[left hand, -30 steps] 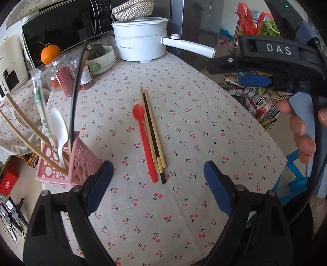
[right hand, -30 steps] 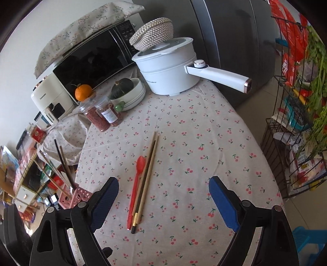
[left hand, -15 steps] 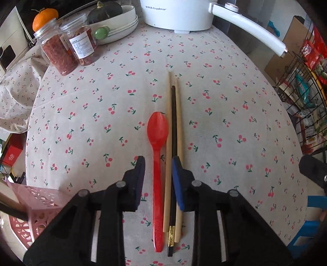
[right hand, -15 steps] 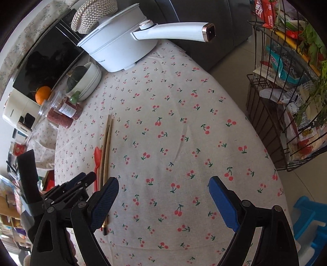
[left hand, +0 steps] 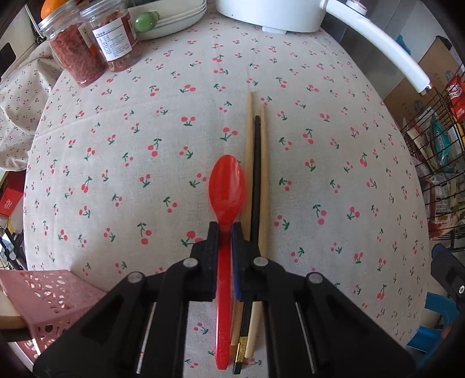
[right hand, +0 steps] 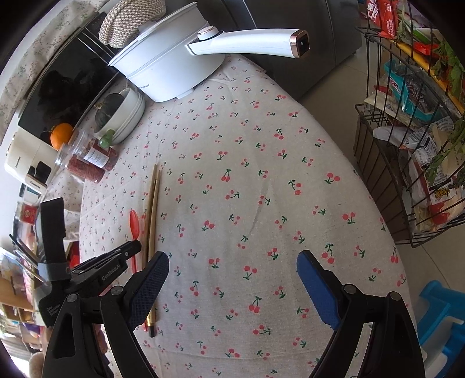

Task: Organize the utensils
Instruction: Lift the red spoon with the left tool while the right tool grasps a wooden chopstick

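A red plastic spoon [left hand: 227, 189] lies on the cherry-print tablecloth [left hand: 145, 145], bowl pointing away. My left gripper [left hand: 225, 229] is shut on the red spoon's handle just behind the bowl. Two wooden chopsticks [left hand: 248, 139] and a black chopstick [left hand: 256, 174] lie touching the spoon on its right. The pink utensil holder [left hand: 43, 299] stands at the near left. In the right wrist view, the spoon [right hand: 134, 224] and chopsticks [right hand: 153, 203] lie at the left, with the left gripper [right hand: 136, 247] on them. My right gripper [right hand: 232, 279] is open and empty above bare cloth.
Two jars of red dried goods [left hand: 93, 49], stacked white bowls [left hand: 174, 17] and a white electric pot with a long handle [right hand: 247, 43] stand at the back. A wire rack of packets [right hand: 412, 145] stands right of the table. A blue stool [right hand: 441, 314] is at the lower right.
My left gripper has moved down onto the red spoon and closed from wide open to shut on its handle. My right gripper has swung right and stays open.
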Available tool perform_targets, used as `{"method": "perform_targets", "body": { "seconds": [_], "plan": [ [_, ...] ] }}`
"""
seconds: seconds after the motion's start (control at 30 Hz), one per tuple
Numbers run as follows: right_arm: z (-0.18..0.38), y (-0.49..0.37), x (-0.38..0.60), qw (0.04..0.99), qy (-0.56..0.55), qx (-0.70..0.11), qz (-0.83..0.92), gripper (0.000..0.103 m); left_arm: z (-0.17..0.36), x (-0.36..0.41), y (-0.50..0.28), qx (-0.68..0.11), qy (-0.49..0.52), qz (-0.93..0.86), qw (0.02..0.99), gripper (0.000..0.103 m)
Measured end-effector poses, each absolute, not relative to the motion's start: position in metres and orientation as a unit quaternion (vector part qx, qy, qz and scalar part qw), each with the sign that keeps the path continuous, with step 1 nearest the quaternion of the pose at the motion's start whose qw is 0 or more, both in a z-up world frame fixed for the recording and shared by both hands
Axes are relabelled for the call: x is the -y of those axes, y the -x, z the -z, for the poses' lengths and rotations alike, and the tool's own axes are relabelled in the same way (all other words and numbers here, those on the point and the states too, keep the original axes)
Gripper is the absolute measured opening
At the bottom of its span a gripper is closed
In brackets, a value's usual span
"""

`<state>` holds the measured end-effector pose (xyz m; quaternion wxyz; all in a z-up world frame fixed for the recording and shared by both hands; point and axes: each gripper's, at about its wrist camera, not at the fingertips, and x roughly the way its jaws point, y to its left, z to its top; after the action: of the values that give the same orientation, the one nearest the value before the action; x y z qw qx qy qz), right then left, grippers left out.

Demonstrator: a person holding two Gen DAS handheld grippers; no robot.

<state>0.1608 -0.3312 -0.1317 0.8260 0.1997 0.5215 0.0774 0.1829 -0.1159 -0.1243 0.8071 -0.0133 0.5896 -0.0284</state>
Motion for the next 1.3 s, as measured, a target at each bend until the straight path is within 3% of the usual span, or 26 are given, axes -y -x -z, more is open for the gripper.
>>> {"method": "perform_targets", "body": {
  "seconds": [0.33, 0.7, 0.8, 0.87, 0.93, 1.17, 1.3],
  "plan": [
    [0.138, -0.166, 0.317, 0.828, -0.18, -0.528, -0.063, 0.091, 0.037, 0.121, -0.095, -0.476, -0.011, 0.141, 0.868, 0.009],
    [0.148, -0.174, 0.261, 0.826, -0.132, -0.54, -0.092, 0.089, -0.029, 0.041, -0.015, -0.339, 0.046, 0.165, 0.925, 0.009],
    [0.153, -0.183, 0.242, 0.821, -0.124, -0.546, -0.108, 0.07, -0.038, 0.018, -0.01, -0.315, 0.07, 0.163, 0.932, 0.009],
    [0.157, -0.19, 0.228, 0.816, -0.125, -0.551, -0.122, 0.051, -0.041, 0.004, -0.004, -0.297, 0.069, 0.152, 0.94, 0.009],
    [0.159, -0.197, 0.214, 0.814, -0.125, -0.553, -0.129, 0.042, -0.041, -0.012, 0.0, -0.288, 0.079, 0.145, 0.943, 0.009],
    [0.169, -0.224, 0.177, 0.813, -0.108, -0.56, -0.118, 0.022, -0.032, -0.06, -0.013, -0.294, 0.129, 0.11, 0.941, 0.009],
    [0.169, -0.229, 0.172, 0.816, -0.089, -0.564, -0.09, 0.018, -0.032, -0.074, -0.015, -0.295, 0.156, 0.106, 0.937, 0.009]
  ]
}}
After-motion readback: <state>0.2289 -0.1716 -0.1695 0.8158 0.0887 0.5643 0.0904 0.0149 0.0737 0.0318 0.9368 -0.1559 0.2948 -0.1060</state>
